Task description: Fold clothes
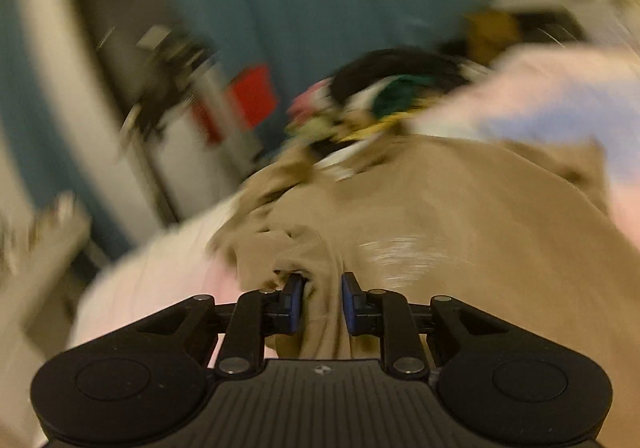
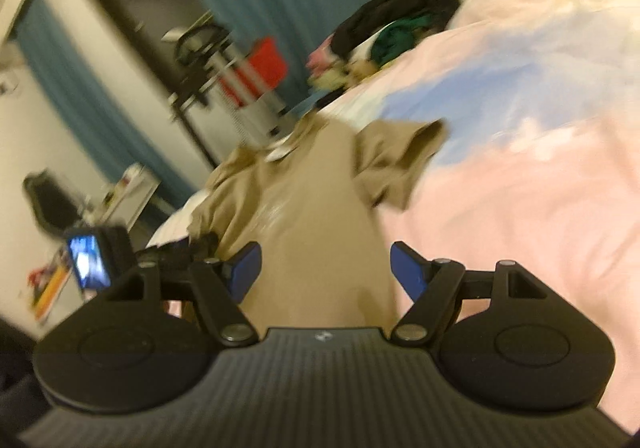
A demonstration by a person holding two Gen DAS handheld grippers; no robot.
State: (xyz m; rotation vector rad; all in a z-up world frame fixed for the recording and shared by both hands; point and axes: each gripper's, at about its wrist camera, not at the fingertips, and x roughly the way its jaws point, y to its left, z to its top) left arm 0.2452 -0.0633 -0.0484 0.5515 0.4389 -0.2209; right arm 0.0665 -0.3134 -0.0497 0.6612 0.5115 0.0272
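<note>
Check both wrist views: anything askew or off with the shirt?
Tan shirt lies rumpled on the pink bedspread: one sleeve flipped up and creased, hem bunched between the left gripper fingers. Right gripper open, holding nothing. Both views motion-blurred.

Shirt [image 2: 320,208]: we find it on the bed [image 2: 520,208].
Clothes pile [image 2: 392,32]: behind shirt, on bed's far end.
Rack [image 2: 224,72]: left of bed.
</note>
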